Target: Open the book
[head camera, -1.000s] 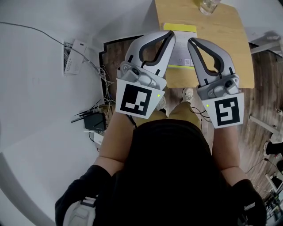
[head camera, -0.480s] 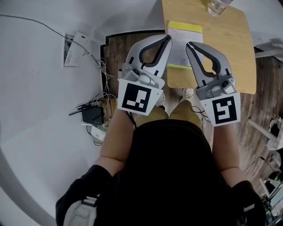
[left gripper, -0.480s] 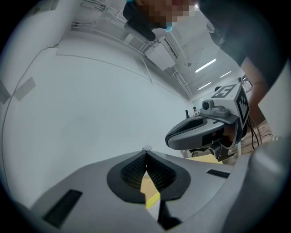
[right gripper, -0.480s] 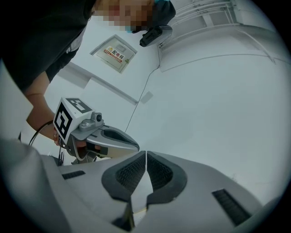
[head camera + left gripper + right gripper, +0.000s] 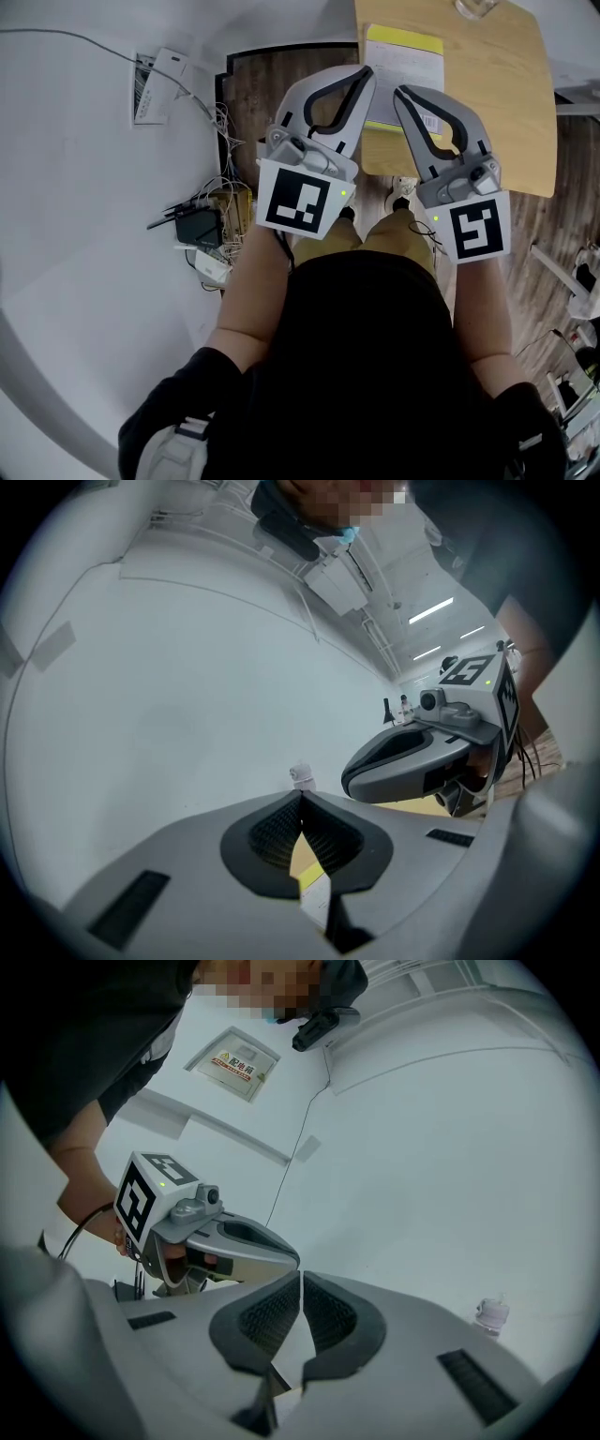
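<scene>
Nothing of the opening is done yet: the book [image 5: 412,61] lies closed on the wooden surface [image 5: 506,112], just ahead of and below the tips of the left gripper [image 5: 362,77] and right gripper [image 5: 404,94], whose 2 pairs of jaws are both pressed together on nothing, so catching and lifting the cover remain.

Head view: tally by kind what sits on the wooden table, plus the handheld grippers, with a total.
Book: 1
Clear container: 1, cut off by the top edge
Grippers: 2, left gripper and right gripper
Total: 4
</scene>
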Demonstrator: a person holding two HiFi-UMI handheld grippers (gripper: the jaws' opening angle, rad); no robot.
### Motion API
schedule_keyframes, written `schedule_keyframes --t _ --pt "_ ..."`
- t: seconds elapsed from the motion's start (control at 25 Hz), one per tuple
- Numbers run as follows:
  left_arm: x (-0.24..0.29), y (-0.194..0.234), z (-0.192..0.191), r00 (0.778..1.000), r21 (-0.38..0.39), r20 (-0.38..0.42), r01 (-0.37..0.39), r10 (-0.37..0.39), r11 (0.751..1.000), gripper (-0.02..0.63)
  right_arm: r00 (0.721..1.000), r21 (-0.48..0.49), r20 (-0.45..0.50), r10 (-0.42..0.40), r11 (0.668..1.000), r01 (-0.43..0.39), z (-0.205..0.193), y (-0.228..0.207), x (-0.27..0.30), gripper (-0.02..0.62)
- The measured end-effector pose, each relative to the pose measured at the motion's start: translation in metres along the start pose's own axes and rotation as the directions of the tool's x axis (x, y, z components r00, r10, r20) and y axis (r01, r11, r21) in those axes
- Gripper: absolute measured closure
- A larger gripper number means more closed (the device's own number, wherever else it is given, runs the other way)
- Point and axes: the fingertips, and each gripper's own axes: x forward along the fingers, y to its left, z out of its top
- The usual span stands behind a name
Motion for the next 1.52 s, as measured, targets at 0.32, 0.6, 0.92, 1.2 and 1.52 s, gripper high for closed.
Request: schedule_keyframes --t 0.32,0.6,0.92,1.2,1.52 --pt "0.003 -0.005 -0.024 0.999 -0.023 -0.045 0.014 -0.015 1.000 0.595 0.999 0.032 -0.040 0.024 0.999 -0.023 -0.026 0.008 0.005 0.563" --pt "0.006 -0.005 -0.036 0.998 -0.033 -0.058 0.008 -0.010 0.999 0.595 0.993 0.036 -0.101 0.065 0.997 -0.061 -0.056 0.018 0.013 0.563" --pt "0.003 -0.006 -0.041 0.998 -0.038 -0.070 0.008 -0.011 0.999 0.597 0.970 0.009 -0.207 0.125 0.992 -0.126 -0.093 0.037 0.016 0.525" --pt "0.000 -0.007 -0.047 0.997 -0.044 -0.077 0.007 -0.011 0.999 0.597 0.940 -0.002 -0.284 0.190 0.980 -0.198 -0.120 0.058 0.021 0.473" --pt "-0.003 -0.006 -0.055 0.996 -0.057 -0.093 0.001 -0.007 0.998 0.597 0.902 0.011 -0.360 0.240 0.967 -0.253 -0.150 0.075 0.023 0.456"
